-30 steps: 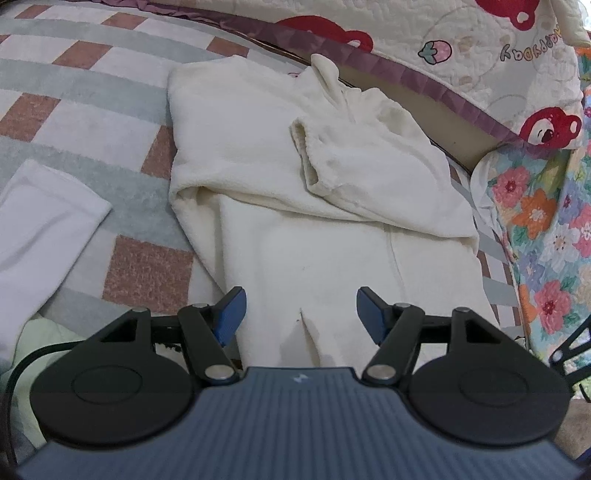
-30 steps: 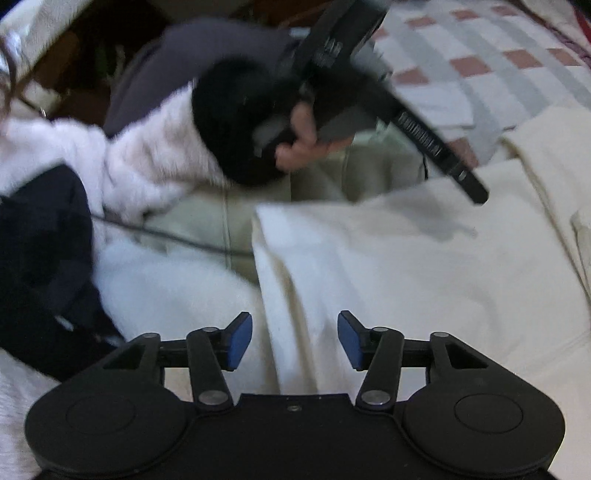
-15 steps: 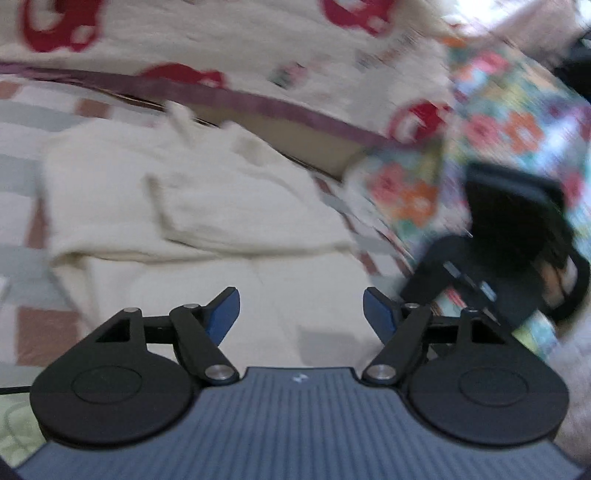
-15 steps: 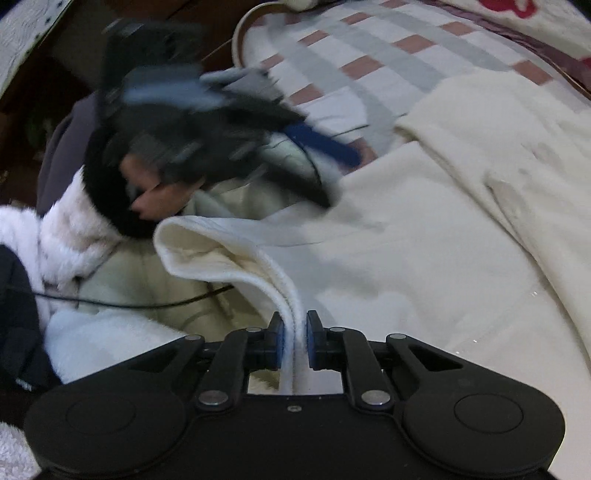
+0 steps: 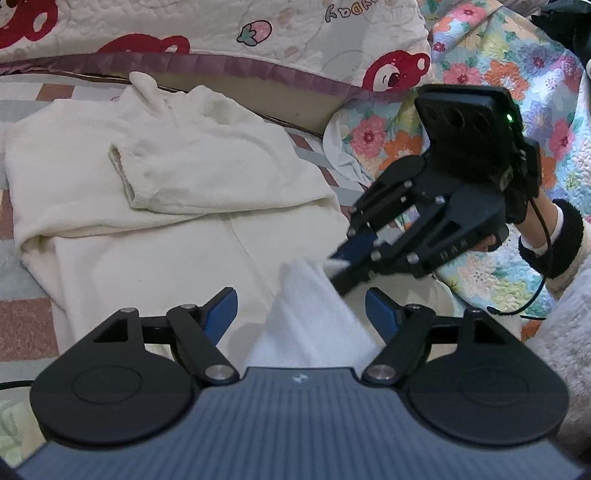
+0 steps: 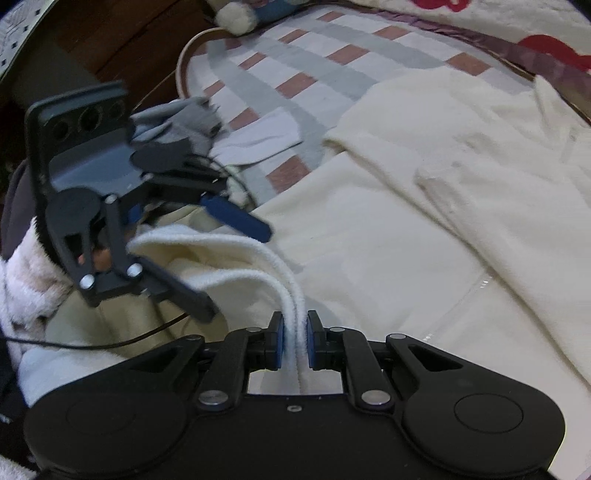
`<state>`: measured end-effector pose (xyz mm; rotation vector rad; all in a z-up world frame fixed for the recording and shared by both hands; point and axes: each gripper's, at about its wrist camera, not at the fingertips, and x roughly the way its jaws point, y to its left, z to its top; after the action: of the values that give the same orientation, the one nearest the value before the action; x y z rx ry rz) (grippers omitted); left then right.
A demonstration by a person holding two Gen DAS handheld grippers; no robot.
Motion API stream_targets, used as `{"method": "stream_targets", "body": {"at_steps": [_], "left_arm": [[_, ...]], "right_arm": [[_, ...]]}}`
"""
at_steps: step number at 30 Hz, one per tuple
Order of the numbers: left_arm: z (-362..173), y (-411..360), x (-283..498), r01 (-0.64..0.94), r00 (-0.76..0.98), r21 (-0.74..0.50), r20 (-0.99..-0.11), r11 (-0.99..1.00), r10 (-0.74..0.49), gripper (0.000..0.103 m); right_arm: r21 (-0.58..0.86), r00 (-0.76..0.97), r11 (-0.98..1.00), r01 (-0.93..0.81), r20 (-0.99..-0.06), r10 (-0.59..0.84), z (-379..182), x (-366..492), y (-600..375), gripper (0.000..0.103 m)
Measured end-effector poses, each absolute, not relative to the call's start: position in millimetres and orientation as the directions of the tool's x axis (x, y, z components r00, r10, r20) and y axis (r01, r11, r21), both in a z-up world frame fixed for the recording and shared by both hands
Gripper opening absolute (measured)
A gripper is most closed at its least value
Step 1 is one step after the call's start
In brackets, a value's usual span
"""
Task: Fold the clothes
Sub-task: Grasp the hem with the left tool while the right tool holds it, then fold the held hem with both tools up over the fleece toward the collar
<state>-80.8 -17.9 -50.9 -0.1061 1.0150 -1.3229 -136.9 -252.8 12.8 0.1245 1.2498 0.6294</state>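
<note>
In the left wrist view the left gripper (image 5: pixel 301 308) stands released, its jaws wide either side of a raised hem of the cream garment (image 5: pixel 155 221), which lies on the checked bedsheet (image 5: pixel 26 314) with one sleeve (image 5: pixel 207 177) already folded across its body. In the right wrist view the right gripper (image 6: pixel 295 341) is clenched on that hem, so the fold looks partly made, with the lower half left to bring over; a bear-print quilt (image 6: pixel 517 26) borders the bed.

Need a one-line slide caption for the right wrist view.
Right gripper pinches the cream garment's hem; left gripper open beside it.
</note>
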Motion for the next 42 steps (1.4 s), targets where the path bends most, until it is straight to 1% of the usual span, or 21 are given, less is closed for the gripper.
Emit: {"method": "stream_targets", "body": {"at_steps": [3, 5, 6, 7, 8, 10, 11, 14, 15, 16, 17, 18, 23, 25, 28, 31, 32, 33, 35, 38, 42], "left_arm": [[-54, -22, -82, 0.757, -0.074, -0.560, -0.587, 0.338, -0.806, 0.076], [-58, -25, -82, 0.765, -0.035, -0.520, -0.623, 0.380, -0.782, 0.073], [-60, -27, -82, 0.768, -0.008, -0.497, -0.639, 0.405, -0.769, 0.065], [-61, -29, -82, 0.770, 0.019, -0.473, -0.654, 0.429, -0.756, 0.043], [-62, -31, -83, 0.773, 0.045, -0.448, -0.668, 0.449, -0.743, 0.033], [-60, -32, -82, 0.770, 0.095, -0.422, -0.666, 0.478, -0.740, 0.024], [-57, -33, -82, 0.768, 0.122, -0.411, -0.659, 0.492, -0.742, 0.023], [-55, -29, -79, 0.757, 0.189, -0.374, -0.659, 0.535, -0.728, 0.023], [-55, -28, -77, 0.753, 0.211, -0.362, -0.659, 0.550, -0.722, 0.023], [-54, -26, -76, 0.748, 0.233, -0.349, -0.658, 0.564, -0.716, 0.023], [-54, -25, -75, 0.743, 0.254, -0.337, -0.657, 0.578, -0.710, 0.023], [-53, -24, -74, 0.738, 0.276, -0.325, -0.655, 0.592, -0.703, 0.023], [-50, -17, -68, 0.704, 0.381, -0.264, -0.643, 0.660, -0.664, 0.023], [-49, -13, -64, 0.687, 0.388, -0.287, -0.633, 0.668, -0.670, 0.023], [-49, -12, -62, 0.673, 0.394, -0.299, -0.628, 0.676, -0.671, 0.023], [-50, -14, -62, 0.672, 0.395, -0.295, -0.634, 0.680, -0.665, 0.023], [-50, -14, -62, 0.673, 0.392, -0.294, -0.636, 0.678, -0.665, 0.023], [-50, -15, -63, 0.676, 0.388, -0.295, -0.637, 0.676, -0.666, 0.023], [-51, -17, -65, 0.685, 0.391, -0.278, -0.641, 0.674, -0.661, 0.023], [-52, -19, -67, 0.689, 0.408, -0.245, -0.646, 0.682, -0.645, 0.023], [-53, -12, -64, 0.669, 0.436, -0.251, -0.630, 0.700, -0.642, 0.022]], "right_arm": [[0.413, 0.190, 0.836, -0.361, -0.845, 0.499, 11, -135, -258, 0.014], [0.410, 0.202, 0.841, -0.354, -0.844, 0.497, 11, -134, -261, 0.014], [0.409, 0.207, 0.842, -0.351, -0.843, 0.496, 11, -134, -262, 0.014], [0.410, 0.211, 0.842, -0.350, -0.842, 0.497, 11, -133, -263, 0.014], [0.410, 0.215, 0.843, -0.349, -0.840, 0.498, 12, -133, -263, 0.014], [0.409, 0.222, 0.845, -0.345, -0.839, 0.497, 12, -132, -263, 0.014], [0.409, 0.225, 0.846, -0.343, -0.838, 0.496, 11, -131, -263, 0.015], [0.422, 0.231, 0.845, -0.328, -0.832, 0.505, 9, -130, -266, 0.023], [0.431, 0.219, 0.841, -0.327, -0.831, 0.511, 7, -131, -267, 0.033], [0.440, 0.207, 0.837, -0.327, -0.830, 0.517, 5, -131, -268, 0.040], [0.448, 0.195, 0.832, -0.327, -0.830, 0.523, 3, -132, -268, 0.052], [0.445, 0.184, 0.831, -0.334, -0.833, 0.521, 1, -134, -269, 0.053], [0.429, 0.074, 0.852, -0.300, -0.880, 0.469, -20, -149, -284, 0.053], [0.387, 0.039, 0.878, -0.281, -0.910, 0.414, -29, -164, -295, 0.053], [0.330, 0.035, 0.922, -0.200, -0.939, 0.343, -40, -192, -322, 0.053], [0.316, 0.084, 0.946, -0.067, -0.943, 0.321, -47, -225, -357, 0.052], [0.314, 0.108, 0.949, -0.019, -0.943, 0.314, -49, -235, -369, 0.047], [0.325, 0.143, 0.945, 0.026, -0.937, 0.318, -50, -243, -378, 0.035], [0.357, 0.217, 0.928, 0.111, -0.920, 0.328, -51, -256, -393, 0.024], [0.301, 0.269, 0.944, 0.133, -0.928, 0.258, -47, -254, -385, 0.022], [0.199, 0.320, 0.974, 0.112, -0.935, 0.154, -35, -235, -374, 0.019]]}}
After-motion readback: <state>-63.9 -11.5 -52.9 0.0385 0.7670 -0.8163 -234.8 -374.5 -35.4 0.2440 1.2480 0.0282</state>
